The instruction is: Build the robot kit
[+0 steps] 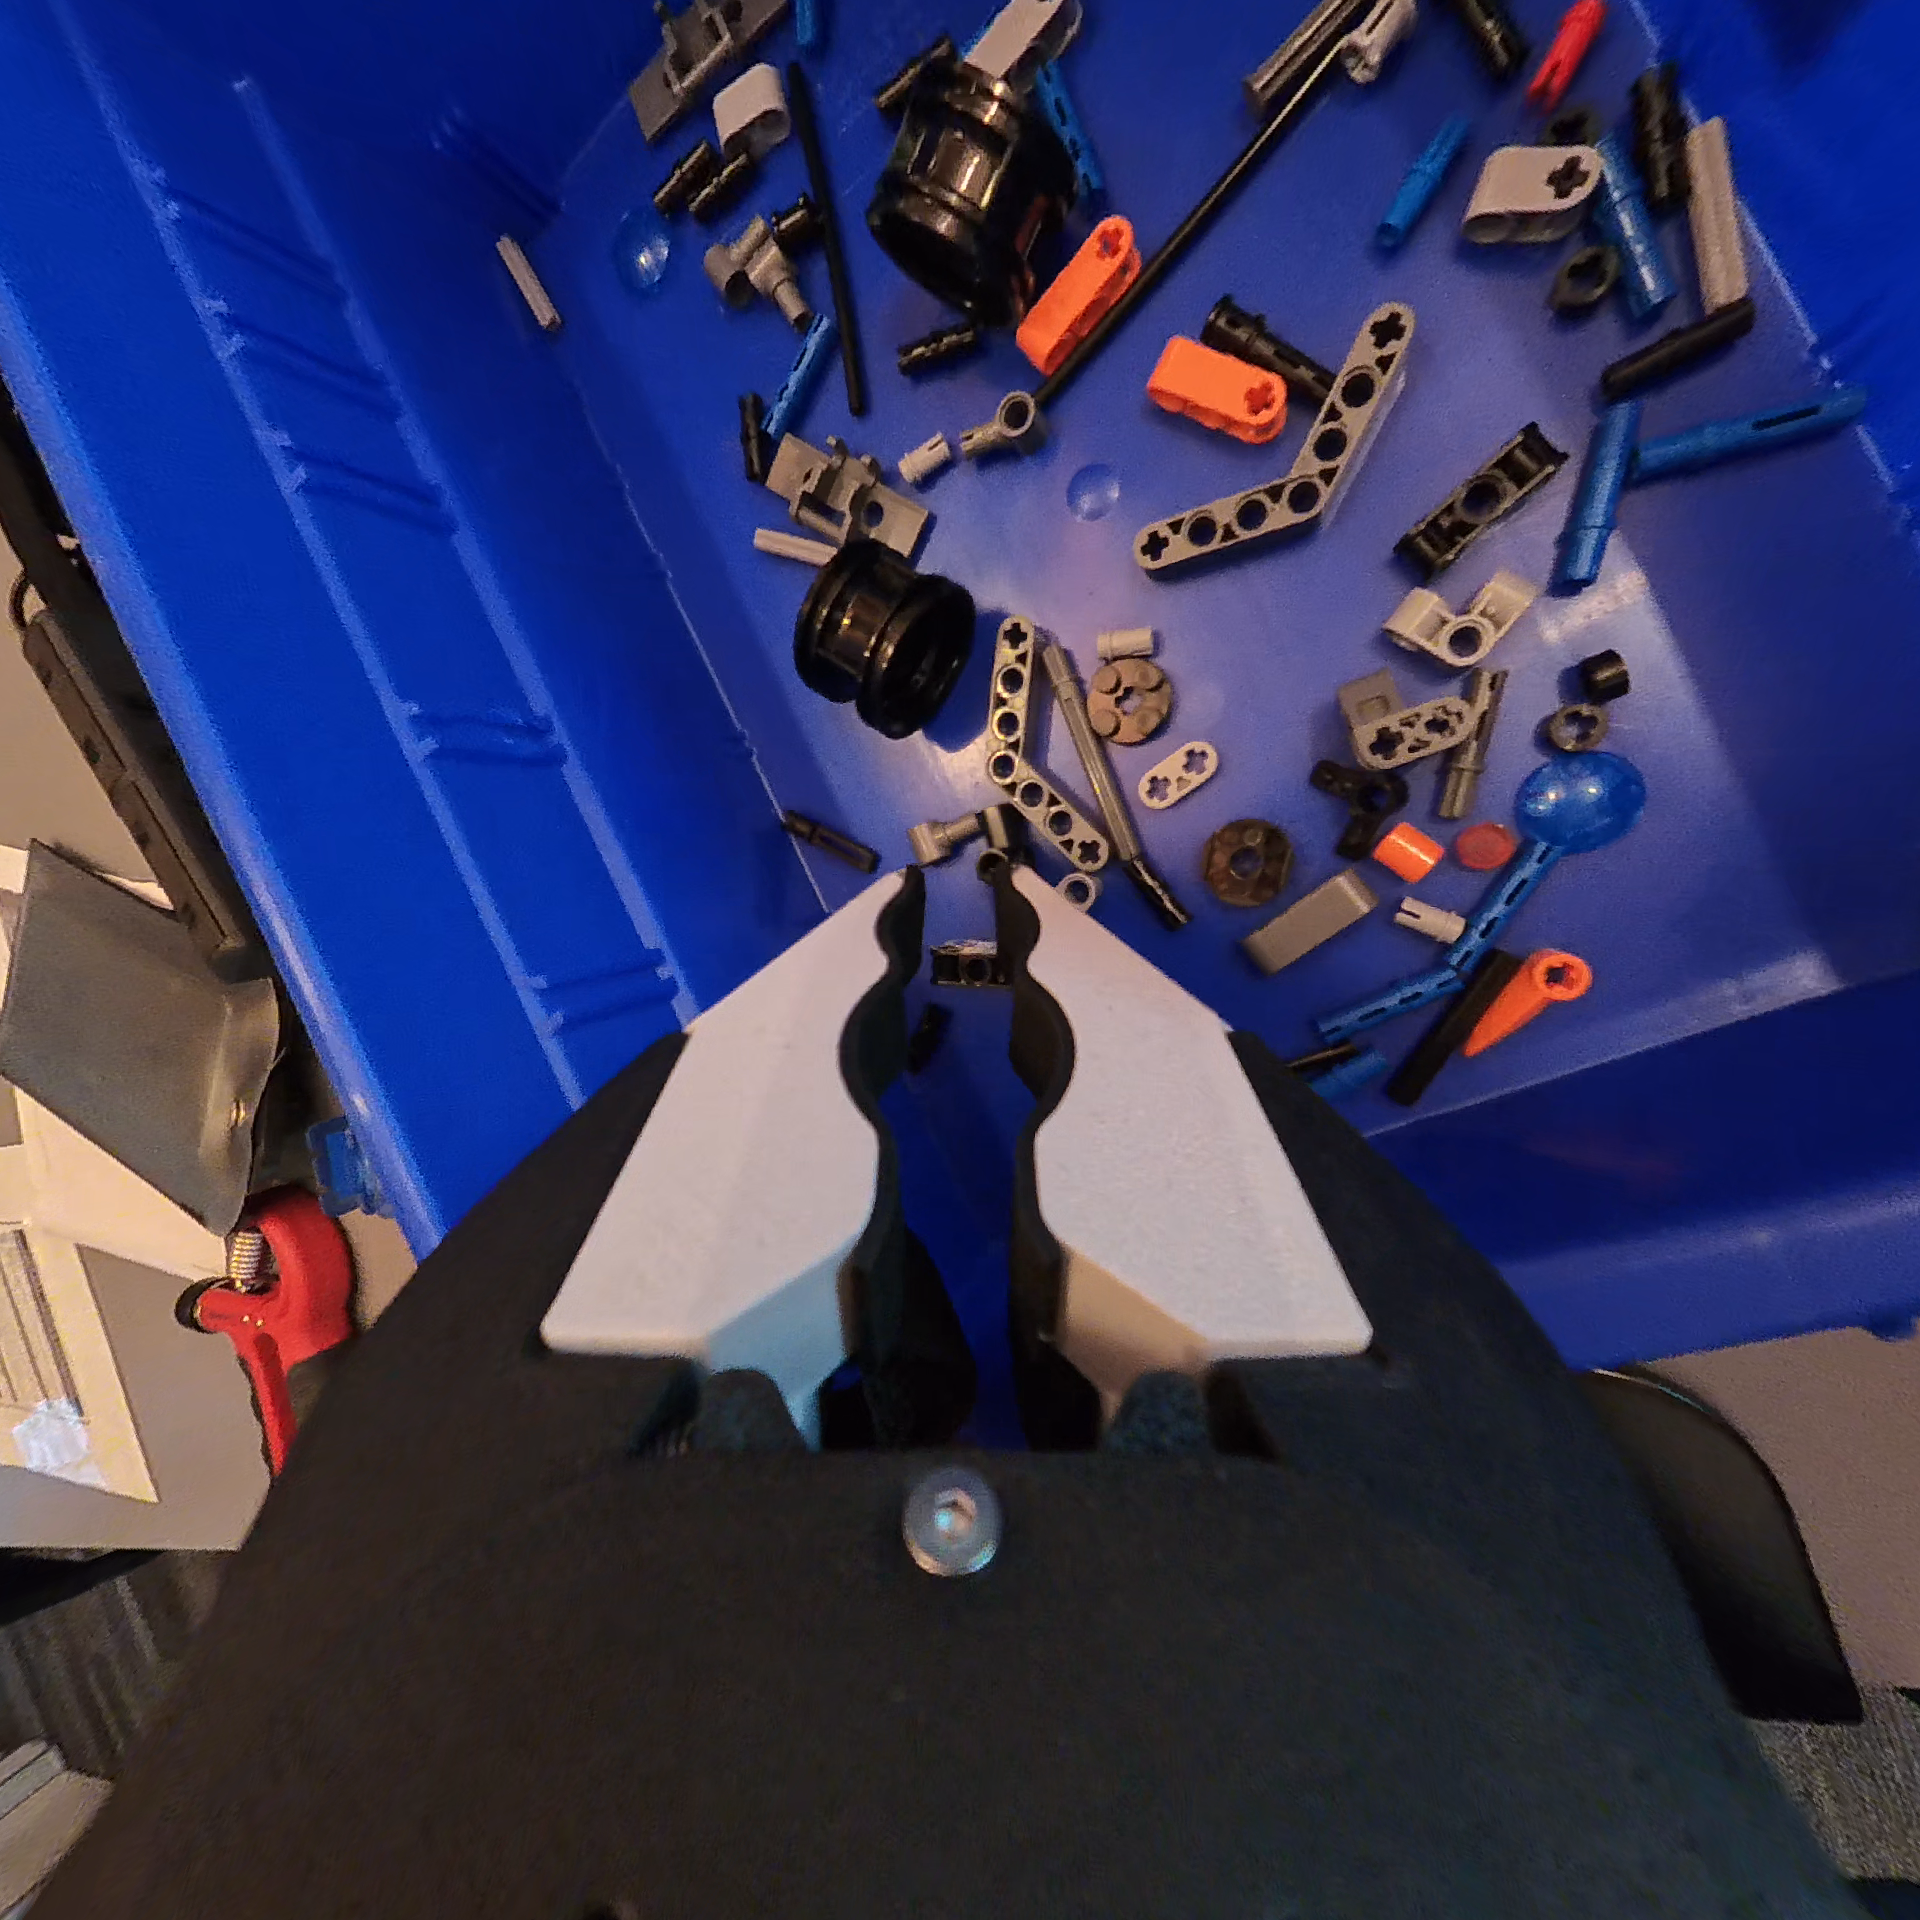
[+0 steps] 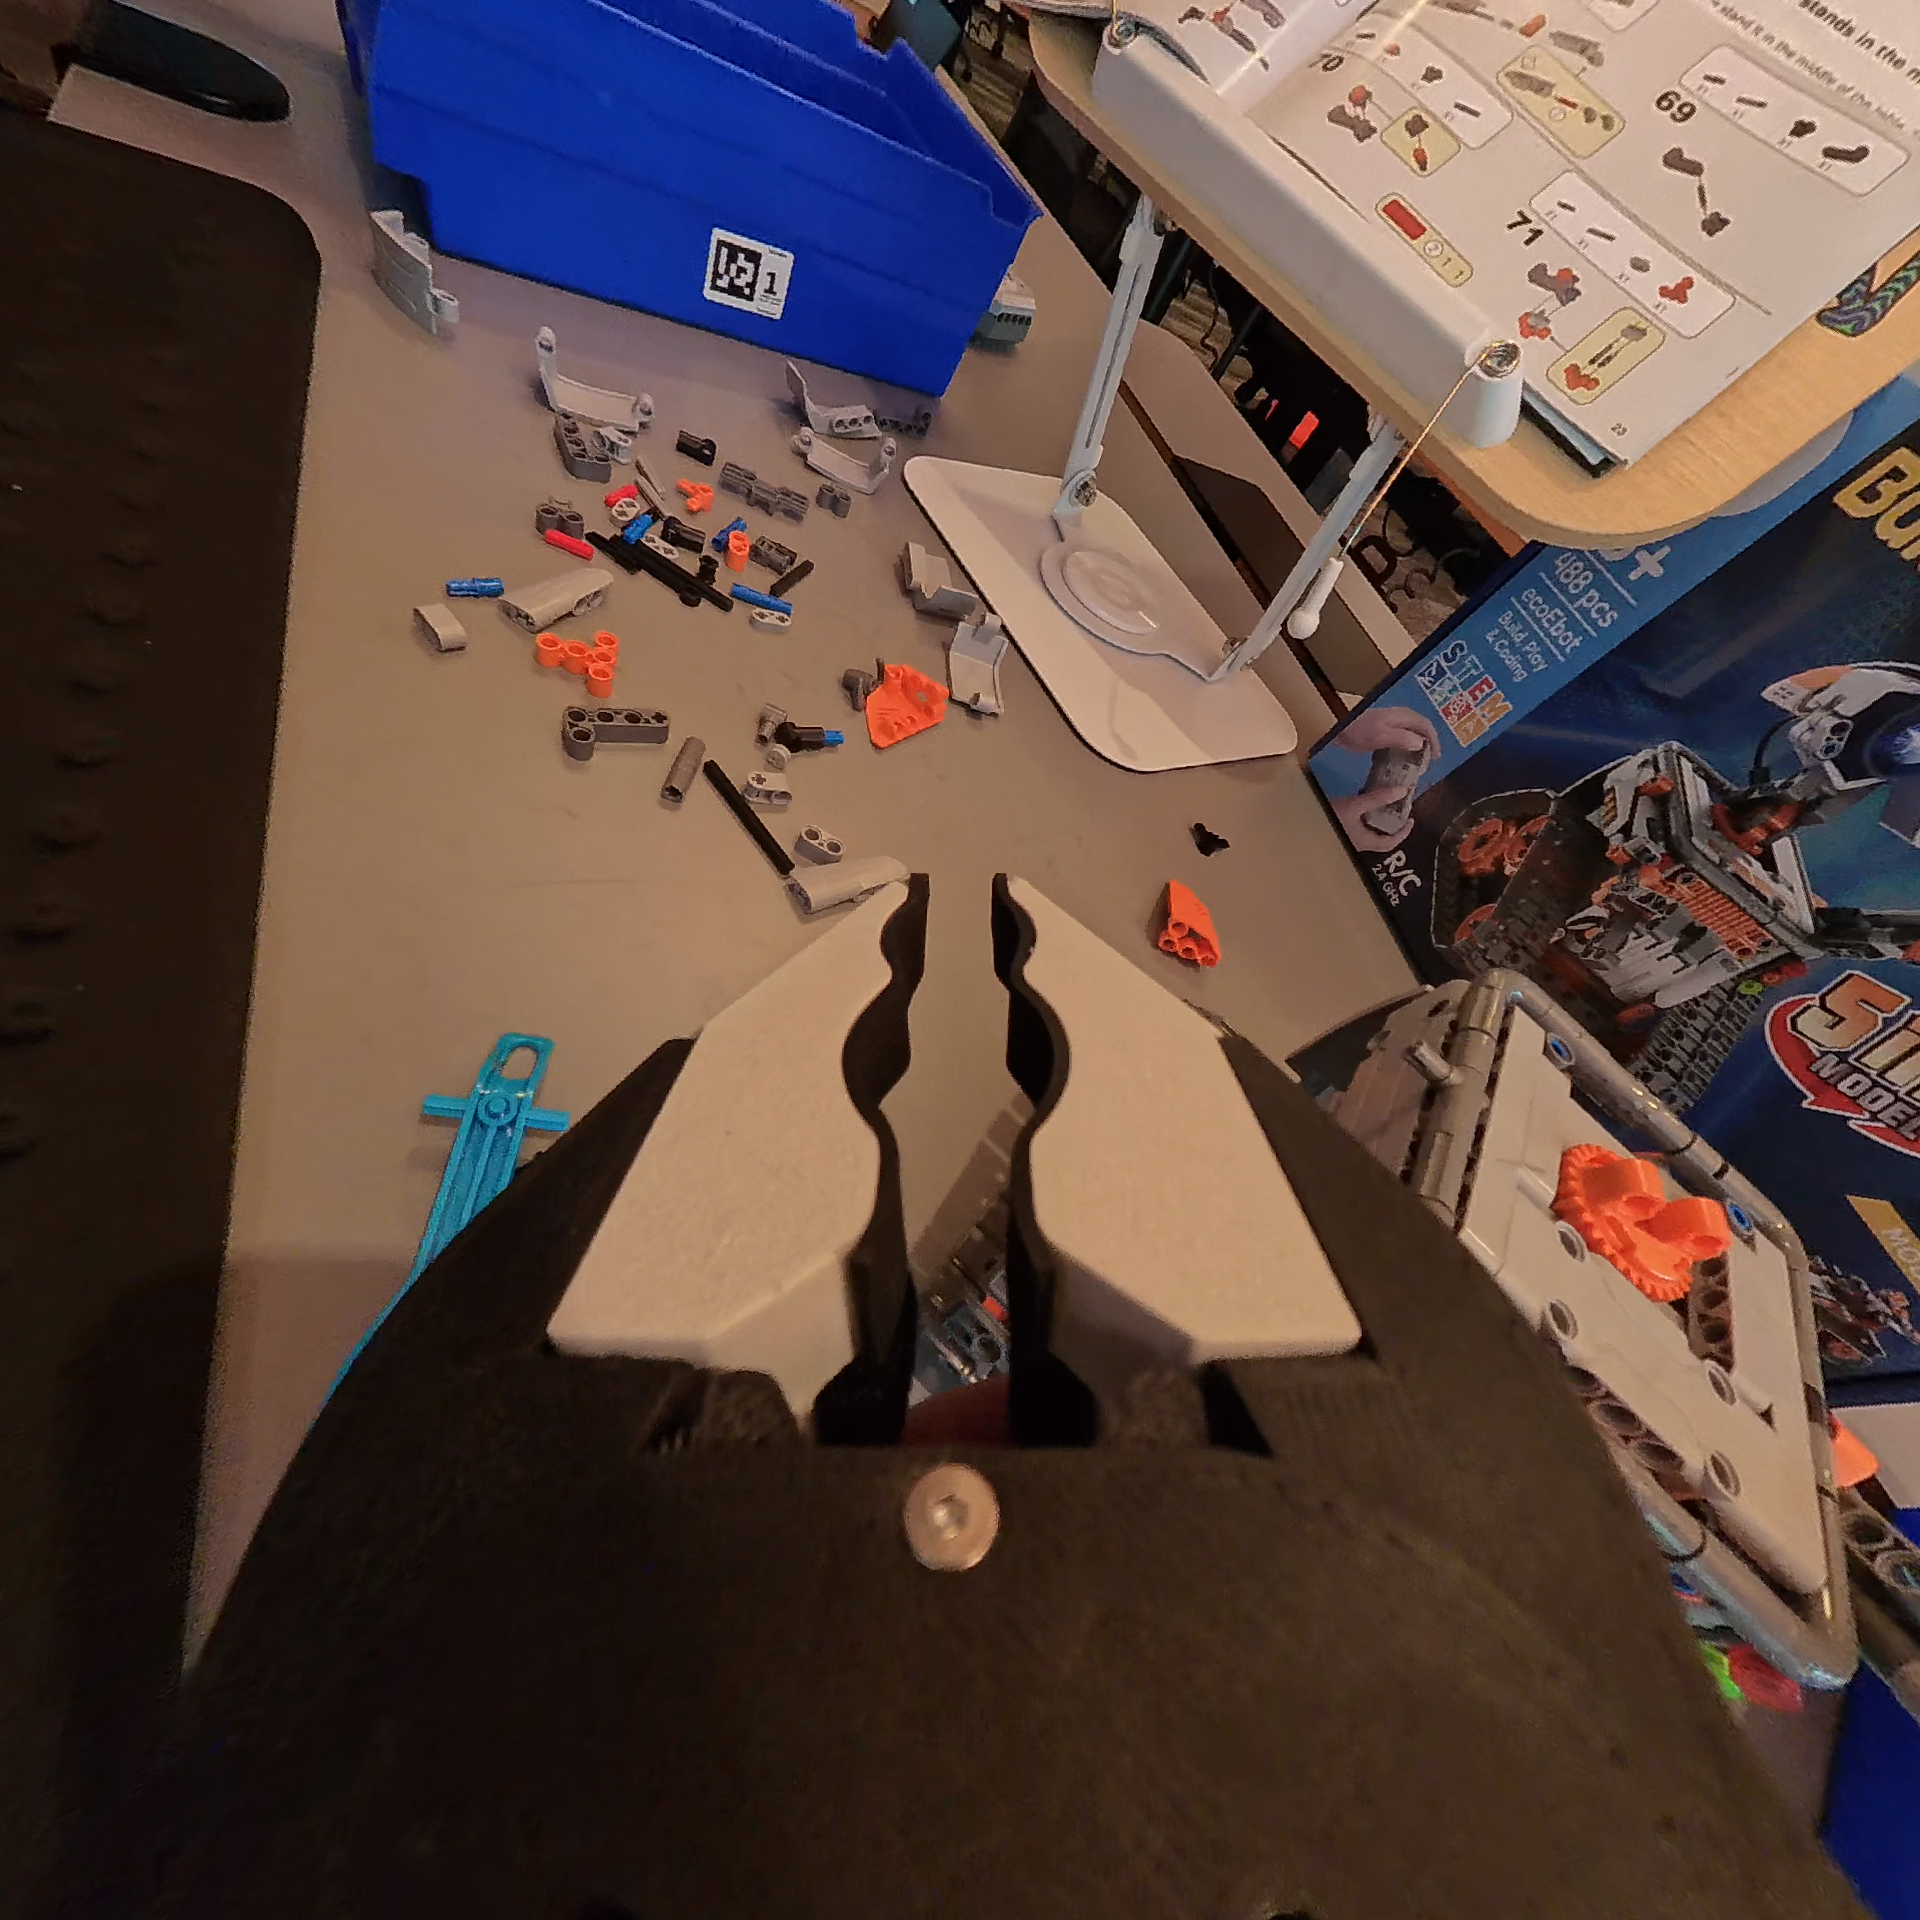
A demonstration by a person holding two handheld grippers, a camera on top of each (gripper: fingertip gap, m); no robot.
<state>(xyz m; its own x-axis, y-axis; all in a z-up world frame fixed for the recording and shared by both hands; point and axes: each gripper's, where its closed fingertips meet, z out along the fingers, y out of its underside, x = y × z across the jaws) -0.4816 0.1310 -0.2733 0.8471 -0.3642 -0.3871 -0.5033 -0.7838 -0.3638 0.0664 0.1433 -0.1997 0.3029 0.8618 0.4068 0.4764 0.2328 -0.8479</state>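
My left gripper (image 1: 958,883) hangs inside a blue bin (image 1: 416,623), low over its floor, jaws a narrow gap apart. A small black connector (image 1: 968,964) shows in that gap and seems to lie on the floor. A grey angled beam (image 1: 1039,769) and a black wheel rim (image 1: 883,639) lie just ahead. My right gripper (image 2: 961,883) is over the grey table (image 2: 520,987), jaws narrowly apart and empty. A grey curved piece (image 2: 847,881) lies by its left fingertip and an orange piece (image 2: 1190,925) to its right.
Loose pieces (image 2: 665,582) are scattered on the table before a blue bin (image 2: 675,177). A white stand (image 2: 1101,613) holds an instruction booklet (image 2: 1507,156). A part-built model (image 2: 1610,1299) and a toy box (image 2: 1662,779) are right, a turquoise tool (image 2: 488,1132) and a black mat (image 2: 135,623) left. One gripper's finger ends stand about 55 cm off the other's. The grey curved piece (image 2: 847,881) is about 11 cm from my right fingertips and 50 cm from my left.
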